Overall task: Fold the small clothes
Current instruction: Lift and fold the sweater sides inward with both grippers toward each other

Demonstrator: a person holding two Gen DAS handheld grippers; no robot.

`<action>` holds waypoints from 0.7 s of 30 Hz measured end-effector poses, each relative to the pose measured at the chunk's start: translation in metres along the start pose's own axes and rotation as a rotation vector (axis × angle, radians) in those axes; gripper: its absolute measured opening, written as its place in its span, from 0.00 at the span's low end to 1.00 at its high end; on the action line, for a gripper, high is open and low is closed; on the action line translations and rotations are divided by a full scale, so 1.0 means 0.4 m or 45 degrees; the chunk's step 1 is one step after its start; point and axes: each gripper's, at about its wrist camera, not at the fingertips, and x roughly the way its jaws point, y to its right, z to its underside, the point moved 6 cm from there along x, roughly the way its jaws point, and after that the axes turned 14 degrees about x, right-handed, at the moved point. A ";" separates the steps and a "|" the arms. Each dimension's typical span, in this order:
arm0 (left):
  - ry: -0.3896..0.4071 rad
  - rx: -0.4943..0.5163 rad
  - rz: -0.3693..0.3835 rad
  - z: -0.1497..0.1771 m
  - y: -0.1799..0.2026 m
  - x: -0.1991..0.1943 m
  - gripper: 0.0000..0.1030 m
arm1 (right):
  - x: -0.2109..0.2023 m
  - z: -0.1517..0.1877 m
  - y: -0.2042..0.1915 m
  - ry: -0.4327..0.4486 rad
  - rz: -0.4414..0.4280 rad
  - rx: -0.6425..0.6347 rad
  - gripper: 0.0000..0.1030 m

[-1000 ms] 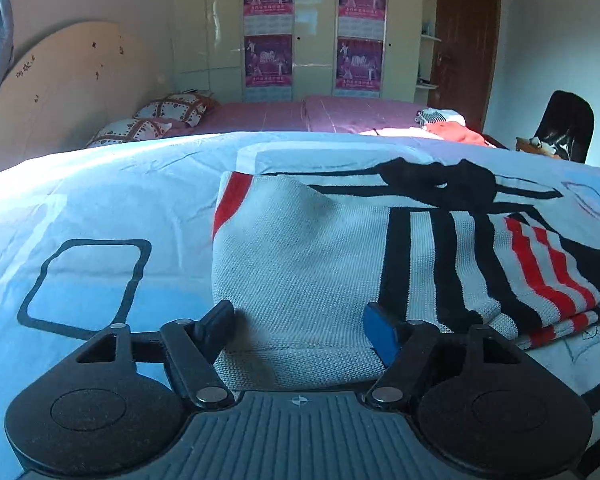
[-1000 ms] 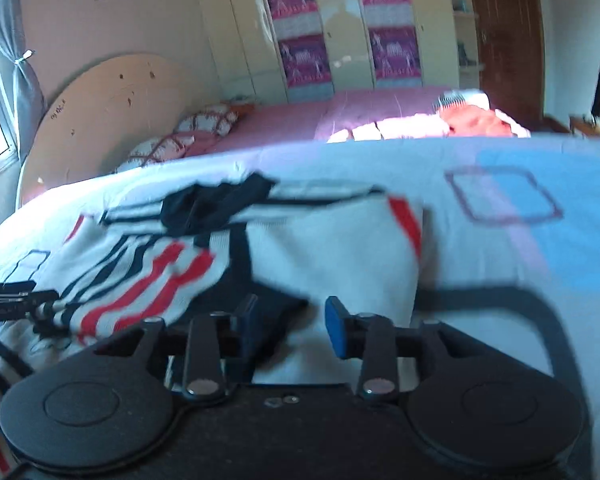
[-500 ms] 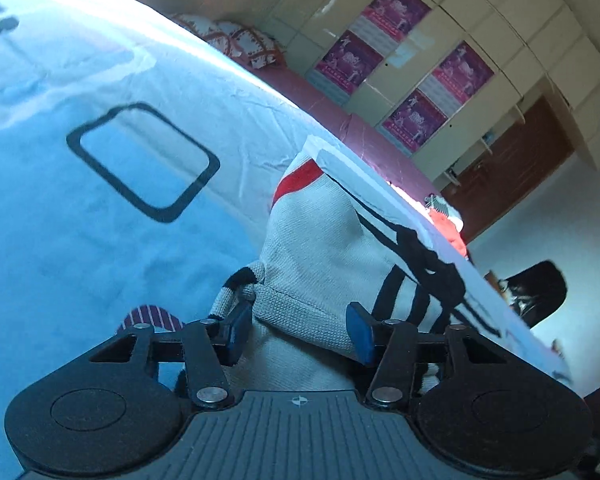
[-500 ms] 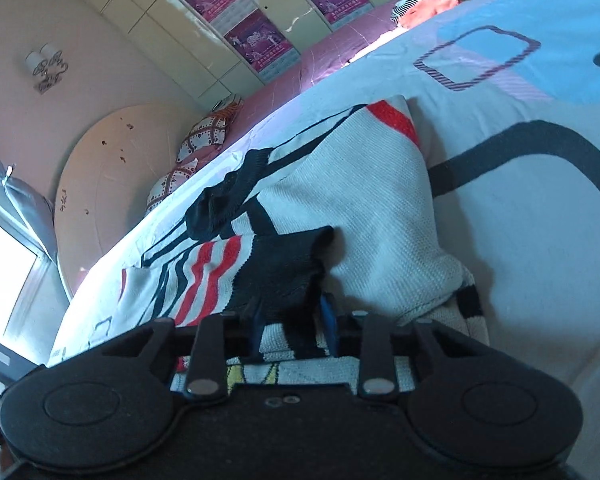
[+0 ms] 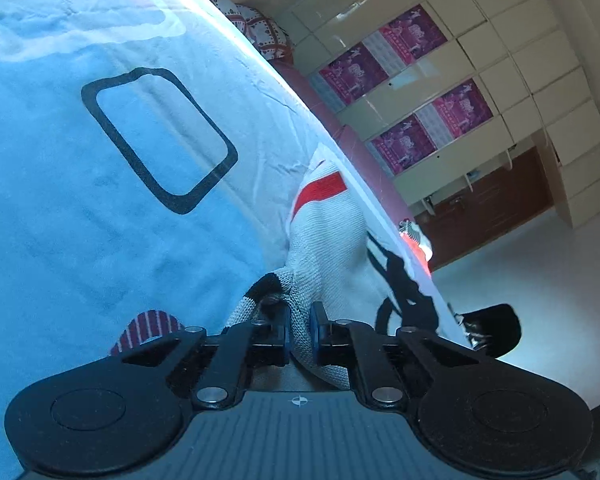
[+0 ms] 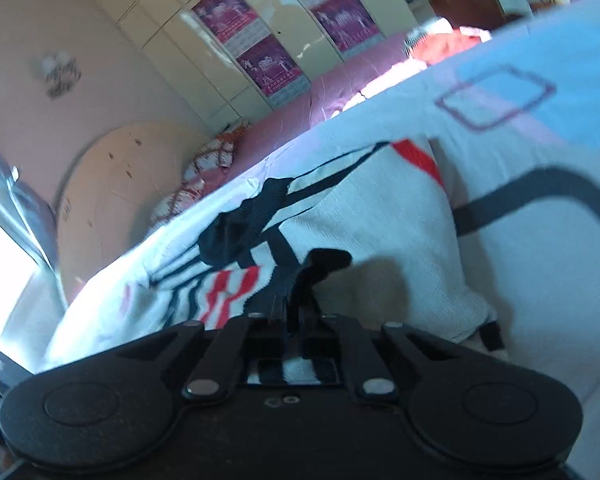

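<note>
Your left gripper just closed, pinching grey hem of knit sweater. Your right gripper just closed, clamping black edge at sweater's 6 o'clock.

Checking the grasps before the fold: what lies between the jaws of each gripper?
Left wrist view: a grey knit edge of the striped sweater is pinched in the left gripper. Right wrist view: its black trim sits in the right gripper.
</note>
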 end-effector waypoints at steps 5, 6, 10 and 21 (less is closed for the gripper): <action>-0.023 0.097 -0.036 -0.009 0.003 0.020 0.10 | 0.040 0.031 0.039 -0.031 0.083 -0.037 0.06; -0.036 0.132 -0.042 -0.013 0.011 0.011 0.13 | 0.037 0.029 0.035 -0.036 0.084 -0.041 0.07; -0.035 0.216 -0.146 -0.027 0.033 -0.079 0.35 | -0.029 0.011 0.003 0.063 0.102 -0.182 0.19; -0.041 0.968 -0.258 0.052 0.265 0.088 0.79 | 0.088 0.119 -0.112 -0.036 0.137 -0.698 0.14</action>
